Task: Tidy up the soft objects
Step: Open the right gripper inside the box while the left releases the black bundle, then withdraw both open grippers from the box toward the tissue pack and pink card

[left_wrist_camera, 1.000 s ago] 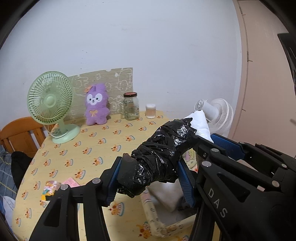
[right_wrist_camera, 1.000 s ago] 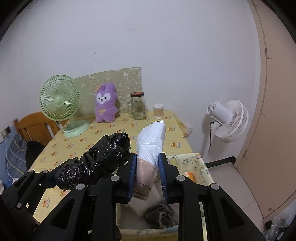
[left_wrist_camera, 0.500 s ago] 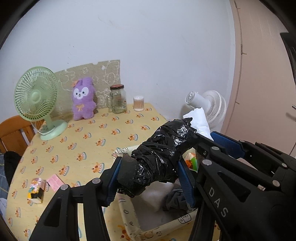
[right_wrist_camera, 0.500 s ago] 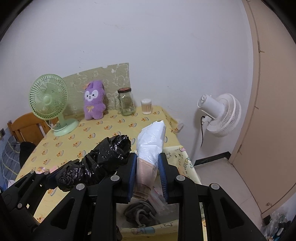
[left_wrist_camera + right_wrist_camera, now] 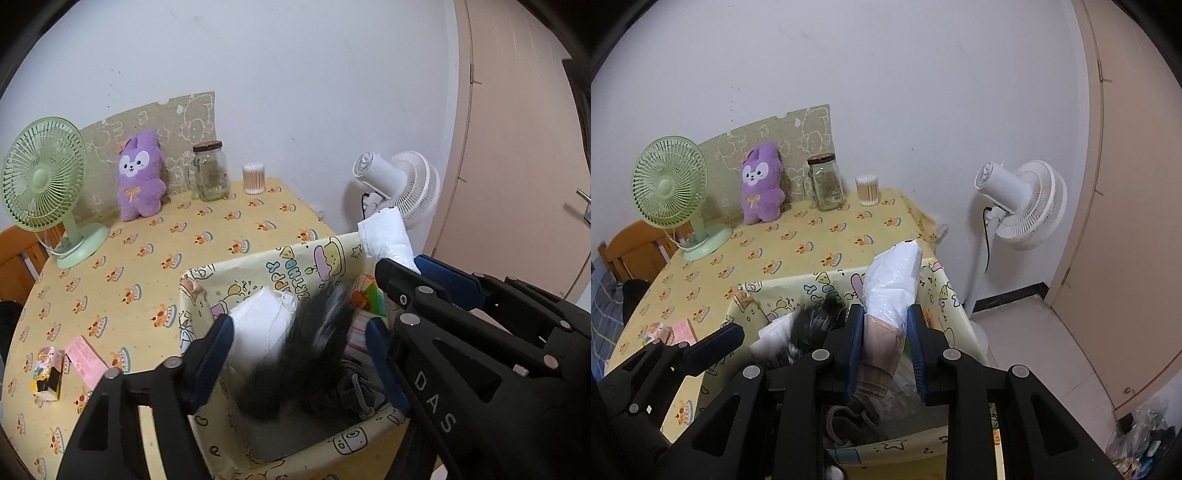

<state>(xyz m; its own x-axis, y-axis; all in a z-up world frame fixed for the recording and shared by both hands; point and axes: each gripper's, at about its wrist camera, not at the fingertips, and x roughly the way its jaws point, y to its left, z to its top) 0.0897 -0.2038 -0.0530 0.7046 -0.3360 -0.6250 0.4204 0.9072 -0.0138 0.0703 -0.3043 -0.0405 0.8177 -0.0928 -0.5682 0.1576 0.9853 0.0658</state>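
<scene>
Left gripper (image 5: 299,345): fingers wide apart, nothing pinched. The black bag bundle (image 5: 314,343) shows as a motion-blurred smear between them at lower centre of the left view, apparently dropping free into the printed fabric bin (image 5: 280,264). It looks released, though the blur hides whether it touches either pad.

Right gripper (image 5: 885,341): fingers narrow, clamped on the white plastic-wrapped roll (image 5: 894,284), which stands up and away from you over the bin's far right corner, centre of the right view.

In the bin already: a white folded cloth (image 5: 262,328) at its left, a grey drawstring item (image 5: 351,387) at lower right.

Step in hand, as judged: dropping both soft items into the bin.
- Keep the left fingers wide and lift straight up, so the bundle does not snag.
- Bring the roll's lower end below the rim before you open; it is tall and could tip over the far wall.
- Aim for the gap at the bin's right.

The purple plush (image 5: 140,173) at upper left sits on the surface (image 5: 155,240), well apart from the bin.
</scene>
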